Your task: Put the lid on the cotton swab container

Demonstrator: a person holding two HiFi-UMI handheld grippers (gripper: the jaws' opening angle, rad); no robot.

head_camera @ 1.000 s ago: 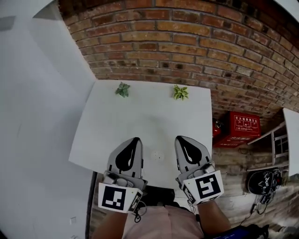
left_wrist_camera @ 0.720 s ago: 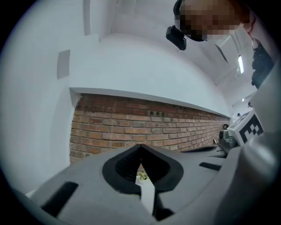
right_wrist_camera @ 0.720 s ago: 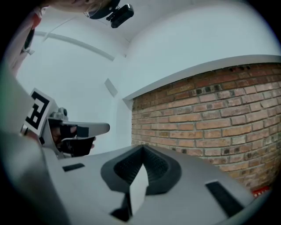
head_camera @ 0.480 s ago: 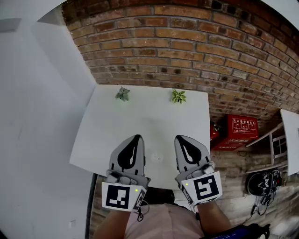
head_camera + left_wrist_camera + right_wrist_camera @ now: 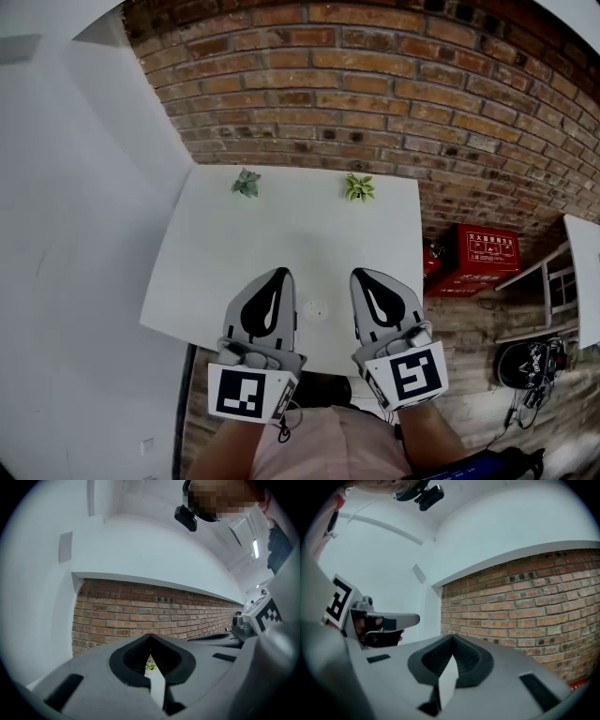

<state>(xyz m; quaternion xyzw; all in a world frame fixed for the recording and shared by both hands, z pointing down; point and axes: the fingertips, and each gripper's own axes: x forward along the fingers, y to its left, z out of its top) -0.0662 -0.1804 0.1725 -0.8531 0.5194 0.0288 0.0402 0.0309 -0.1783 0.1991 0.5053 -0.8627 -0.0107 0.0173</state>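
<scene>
A small round white object (image 5: 316,310) lies on the white table (image 5: 234,253) near its front edge; it is too faint to tell whether it is the cotton swab container or its lid. It sits between my two grippers, apart from both. My left gripper (image 5: 278,273) hovers just left of it, jaws shut and nothing in them. My right gripper (image 5: 362,274) hovers just right of it, also shut and bare. The left gripper view shows its closed jaws (image 5: 150,636) pointing at the brick wall; the right gripper view shows its own closed jaws (image 5: 452,638) the same way.
Two small potted plants (image 5: 247,182) (image 5: 358,187) stand at the table's far edge against a brick wall (image 5: 394,103). A white wall (image 5: 66,234) runs along the left. Red boxes (image 5: 487,253) sit on the floor to the right of the table.
The left gripper has edged slightly right and forward. The right gripper has hardly moved. Both stay shut.
</scene>
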